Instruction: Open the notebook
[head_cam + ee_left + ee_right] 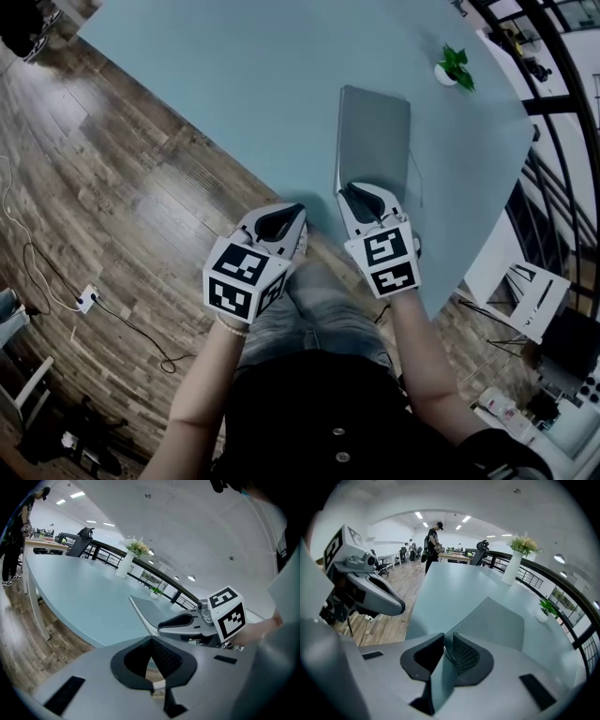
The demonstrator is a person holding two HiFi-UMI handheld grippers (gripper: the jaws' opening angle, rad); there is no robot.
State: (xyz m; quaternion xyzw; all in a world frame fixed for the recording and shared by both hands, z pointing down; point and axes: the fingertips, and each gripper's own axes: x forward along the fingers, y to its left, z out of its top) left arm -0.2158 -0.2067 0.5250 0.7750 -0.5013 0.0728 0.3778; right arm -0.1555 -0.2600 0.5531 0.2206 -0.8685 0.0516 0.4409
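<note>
Here's the notebook (375,141), grey and closed-looking, lying flat on the pale blue worktop (234,84) with its short end just at the near edge, right in front of the person. The right gripper (361,197) is down at that near end, and its own view settles it: the jaws stand narrow, with the notebook's near edge running in between the dark pads, which are clamped onto the grey cover. Whether the cover has lifted off the pages, I cannot tell from here.

Over to the left gripper (281,220): it hangs just beside the right one, off the worktop's edge and above the wooden floor (103,216). Its jaws are drawn together, tips meeting, nothing between them, only a sliver of floor showing below the pads. It is apart from the notebook.

Farther along the worktop, beyond the notebook, sits a small potted plant (455,67) in a white pot. The right gripper view also picks up a tall white vase of flowers (513,564) farther back, and a person (432,543) standing at the far end of the room.
</note>
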